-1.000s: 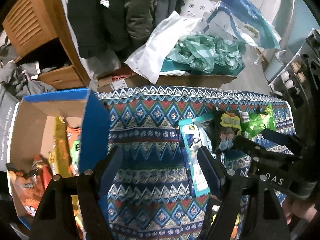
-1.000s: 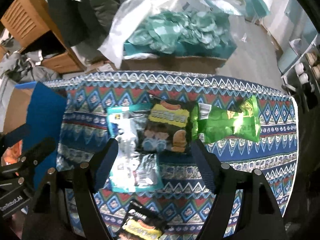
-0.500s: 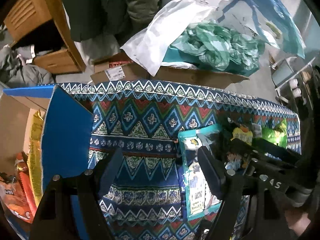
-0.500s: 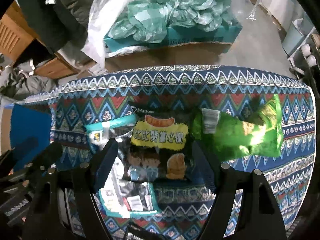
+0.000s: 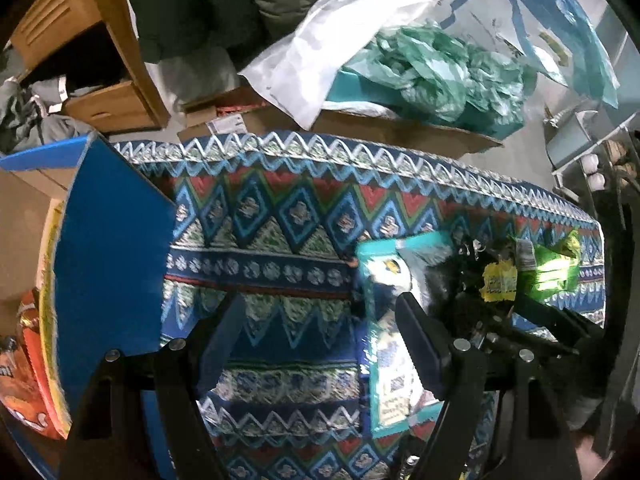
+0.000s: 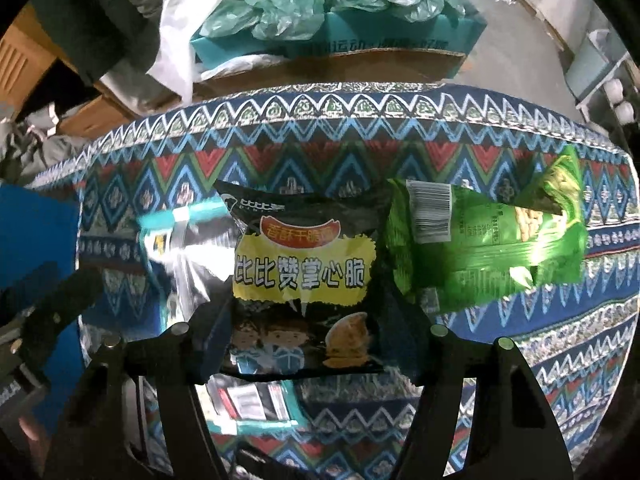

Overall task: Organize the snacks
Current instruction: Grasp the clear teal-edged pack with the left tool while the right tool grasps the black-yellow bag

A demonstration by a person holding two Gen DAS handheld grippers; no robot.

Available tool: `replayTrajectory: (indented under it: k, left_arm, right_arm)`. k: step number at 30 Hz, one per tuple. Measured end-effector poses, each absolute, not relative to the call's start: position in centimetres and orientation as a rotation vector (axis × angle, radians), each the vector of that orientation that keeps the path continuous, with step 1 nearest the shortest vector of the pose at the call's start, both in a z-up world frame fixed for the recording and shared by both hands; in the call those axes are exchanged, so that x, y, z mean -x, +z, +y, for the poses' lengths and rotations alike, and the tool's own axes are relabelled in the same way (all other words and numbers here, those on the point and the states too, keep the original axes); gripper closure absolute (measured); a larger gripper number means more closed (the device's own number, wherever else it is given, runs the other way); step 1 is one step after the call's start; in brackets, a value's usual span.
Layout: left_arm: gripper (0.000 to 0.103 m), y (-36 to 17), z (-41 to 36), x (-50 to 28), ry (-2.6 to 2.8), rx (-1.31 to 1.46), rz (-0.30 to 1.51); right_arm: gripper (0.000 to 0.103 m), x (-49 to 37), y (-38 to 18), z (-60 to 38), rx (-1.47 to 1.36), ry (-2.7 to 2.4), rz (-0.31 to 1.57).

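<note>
A black snack bag [image 6: 304, 276] with a yellow label lies flat between the closing right claw's [image 6: 308, 332] fingers. A green bag [image 6: 492, 240] lies just right of it; a teal-edged silver bag [image 6: 180, 248] pokes out beneath on the left.

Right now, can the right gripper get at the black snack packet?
Probably yes. The right gripper straddles the black snack packet, its jaws closing on either side with nothing above the packet. The green packet crowds one side, and a teal packet lies underneath.
</note>
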State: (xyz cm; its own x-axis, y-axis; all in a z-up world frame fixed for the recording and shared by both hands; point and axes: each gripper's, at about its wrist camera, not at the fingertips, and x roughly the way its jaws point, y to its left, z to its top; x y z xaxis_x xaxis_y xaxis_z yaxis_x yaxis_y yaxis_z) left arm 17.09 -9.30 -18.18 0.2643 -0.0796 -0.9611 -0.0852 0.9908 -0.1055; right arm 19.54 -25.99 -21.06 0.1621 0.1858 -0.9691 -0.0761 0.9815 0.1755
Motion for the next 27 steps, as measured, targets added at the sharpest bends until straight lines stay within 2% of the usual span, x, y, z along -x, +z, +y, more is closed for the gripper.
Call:
replayTrajectory:
  k: [6,9,15,27]
  left_arm:
    - [0.024,-18.4,-11.3,-16.7,-0.024,0.141,1.326]
    - [0.020,-18.9,-12.2,-16.7,-0.027,0.173,1.342]
    - [0.020,-20.5,-14.1,-16.8,0.001,0.277,1.385]
    - [0.020,-22.4,-16.5,-17.2,0.055,0.255,1.425]
  right_arm:
    - [0.036,-17.3,-19.8,-27.7,-0.057,0.167,1.368]
    - [0.036,-16.4,-19.4,-29.2,-0.053,0.152,1.354]
    - [0.036,-15.3,-19.1,-31.4,-0.052,0.132,1.345]
    - [0.036,-14.2,-19.4,-32.8,-0.057,0.146,1.341]
